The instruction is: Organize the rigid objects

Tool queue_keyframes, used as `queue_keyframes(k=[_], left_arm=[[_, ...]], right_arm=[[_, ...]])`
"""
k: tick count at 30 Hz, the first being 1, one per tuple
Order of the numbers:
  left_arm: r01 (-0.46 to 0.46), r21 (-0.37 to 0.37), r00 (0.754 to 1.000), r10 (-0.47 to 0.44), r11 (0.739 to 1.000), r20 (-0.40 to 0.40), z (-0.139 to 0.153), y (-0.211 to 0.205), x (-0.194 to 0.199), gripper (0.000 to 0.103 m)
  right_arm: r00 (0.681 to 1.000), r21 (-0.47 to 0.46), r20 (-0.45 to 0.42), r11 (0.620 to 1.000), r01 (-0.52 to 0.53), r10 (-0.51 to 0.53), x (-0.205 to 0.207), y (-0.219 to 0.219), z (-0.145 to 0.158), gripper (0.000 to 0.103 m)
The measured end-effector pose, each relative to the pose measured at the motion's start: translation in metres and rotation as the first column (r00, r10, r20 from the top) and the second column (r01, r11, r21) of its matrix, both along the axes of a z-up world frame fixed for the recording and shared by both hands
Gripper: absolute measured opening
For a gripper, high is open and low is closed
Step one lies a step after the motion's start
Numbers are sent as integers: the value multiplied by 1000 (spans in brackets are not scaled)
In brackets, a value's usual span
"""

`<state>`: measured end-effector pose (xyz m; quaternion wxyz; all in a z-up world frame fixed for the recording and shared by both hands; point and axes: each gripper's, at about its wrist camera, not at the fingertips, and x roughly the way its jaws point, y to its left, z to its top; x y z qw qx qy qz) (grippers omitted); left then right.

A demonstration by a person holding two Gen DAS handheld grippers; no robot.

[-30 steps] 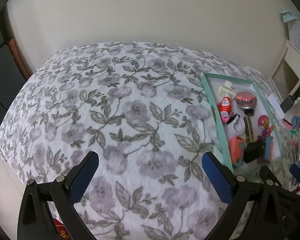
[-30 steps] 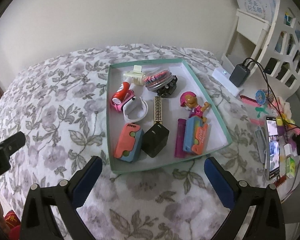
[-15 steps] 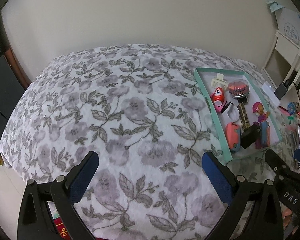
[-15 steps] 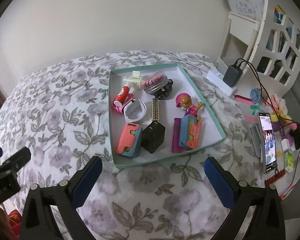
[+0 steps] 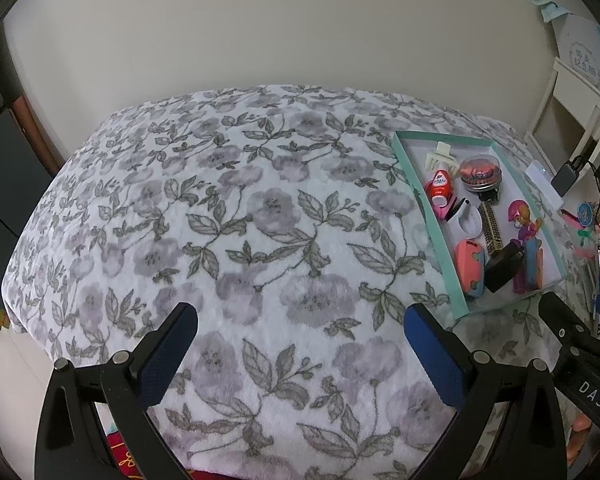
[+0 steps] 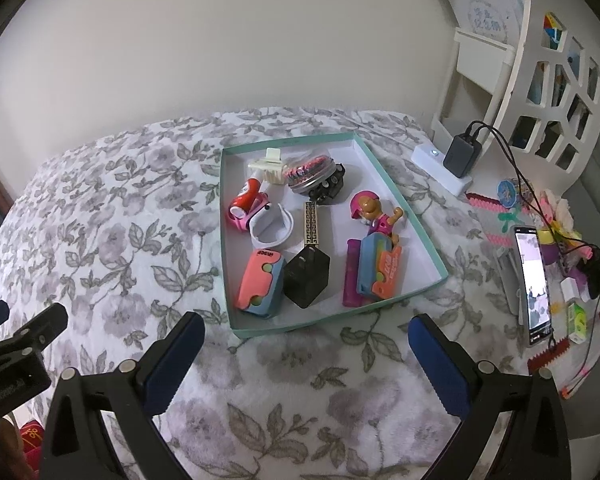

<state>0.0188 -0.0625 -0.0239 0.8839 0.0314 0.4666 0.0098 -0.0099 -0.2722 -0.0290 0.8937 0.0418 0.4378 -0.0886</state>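
A teal-rimmed shallow box lies on the floral blanket. It holds several small objects: a black charger cube, a coral and blue case, a white ring, a red tube, a toy figure, a round tin and a gold bar. My right gripper is open and empty, hovering near the box's front edge. My left gripper is open and empty over bare blanket, left of the box.
A phone with a lit screen, cables, a black charger on a white power strip and small clutter lie right of the box. A white shelf unit stands at far right. A plain wall is behind.
Both grippers have drawn back and up from the box, so it looks smaller and farther. Both stayed open. Nothing in the box has moved.
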Motion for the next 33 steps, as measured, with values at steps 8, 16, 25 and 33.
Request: queue_keyframes(k=[8,16,25,33], left_arm=[[-5,1,1000,5,1000,-5,-1,0,2,103],[-6,-7,1000,6,1000,-22,-4,0,4,103],[-6,-7,1000,6,1000,-22,-4,0,4,103],[-9,-5,1000,9,1000,-27,-5,0,5,103]], right_arm=[[1000,-10,-11,1000,-15,14,2,2,-1,103],[999,-20,-27,999,-31,31,5,5,-4,103],[998,-50,-32,998,-46,45,7,8,-4,103],[998,-67,-41,996,-57,54,9,9,-6,103]])
